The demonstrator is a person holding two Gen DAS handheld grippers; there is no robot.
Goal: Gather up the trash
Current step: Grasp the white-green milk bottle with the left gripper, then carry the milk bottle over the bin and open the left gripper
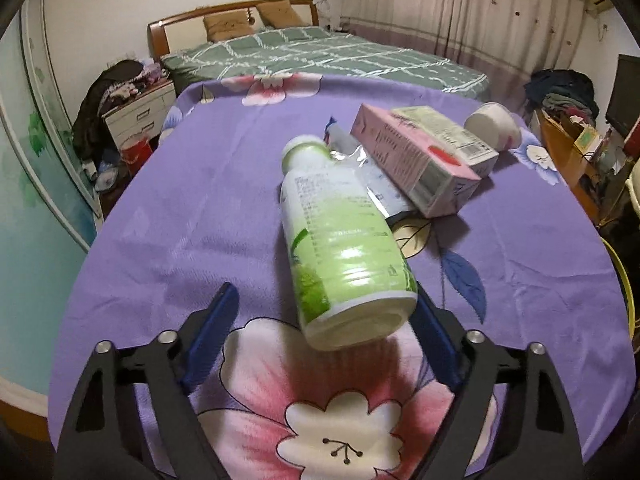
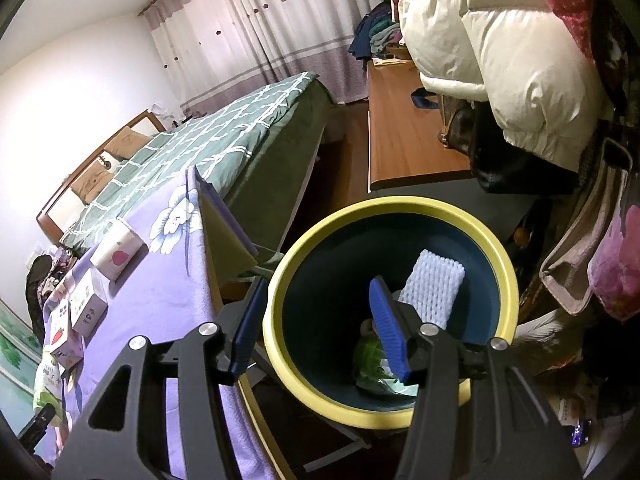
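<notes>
L gripper (image 1: 324, 320) jaws wide open round bottle (image 1: 340, 240) base on tabletop (image 1: 160, 220), not gripping yet. R gripper (image 2: 316, 320) jaws open, empty, over bin (image 2: 292, 280). Next: close L, carry to bin.

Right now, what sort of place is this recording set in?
A lived-in bedroom, most likely at home: a bed with a green checked cover and wooden headboard, long curtains behind it, and a nightstand piled with clothes.
</notes>
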